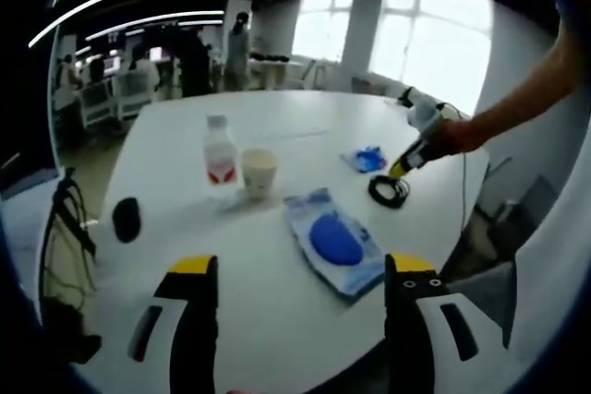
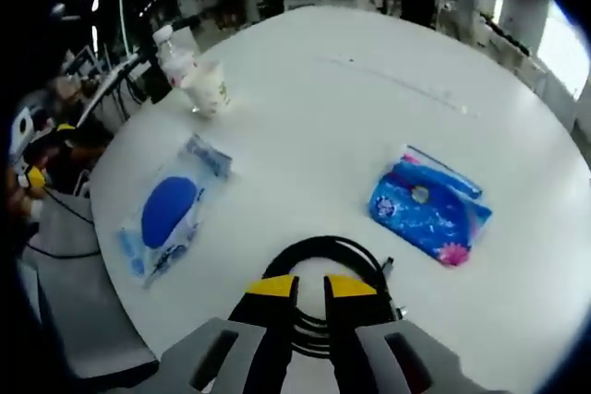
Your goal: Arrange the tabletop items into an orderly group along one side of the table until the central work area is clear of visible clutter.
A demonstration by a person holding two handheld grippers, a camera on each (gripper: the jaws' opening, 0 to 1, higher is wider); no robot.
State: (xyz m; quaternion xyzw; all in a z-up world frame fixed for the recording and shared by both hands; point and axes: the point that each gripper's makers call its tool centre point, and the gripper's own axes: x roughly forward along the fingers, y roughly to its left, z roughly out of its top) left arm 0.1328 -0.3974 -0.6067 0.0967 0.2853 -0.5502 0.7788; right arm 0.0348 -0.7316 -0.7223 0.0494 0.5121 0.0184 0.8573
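1. The left claw [image 1: 300,297] is spread wide and holds nothing.
2. On the white table [image 1: 277,126], a bottle [image 1: 218,149] and paper cup [image 1: 259,173] stand at 11 o'clock.
3. A blue pouch [image 1: 334,241] lies at 12.
4. The right claw [image 2: 310,288] pinches a black cable coil [image 2: 323,265]; a blue tissue pack [image 2: 428,206] sits at 2 o'clock.

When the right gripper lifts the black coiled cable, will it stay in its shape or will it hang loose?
The black coiled cable looks thin and flexible, so it will probably sag and partly uncoil when lifted. The right gripper has its jaws nearly closed over only part of the coil, so the free loops may dangle. It looks light, so dragging it across the smooth white table should be easy.
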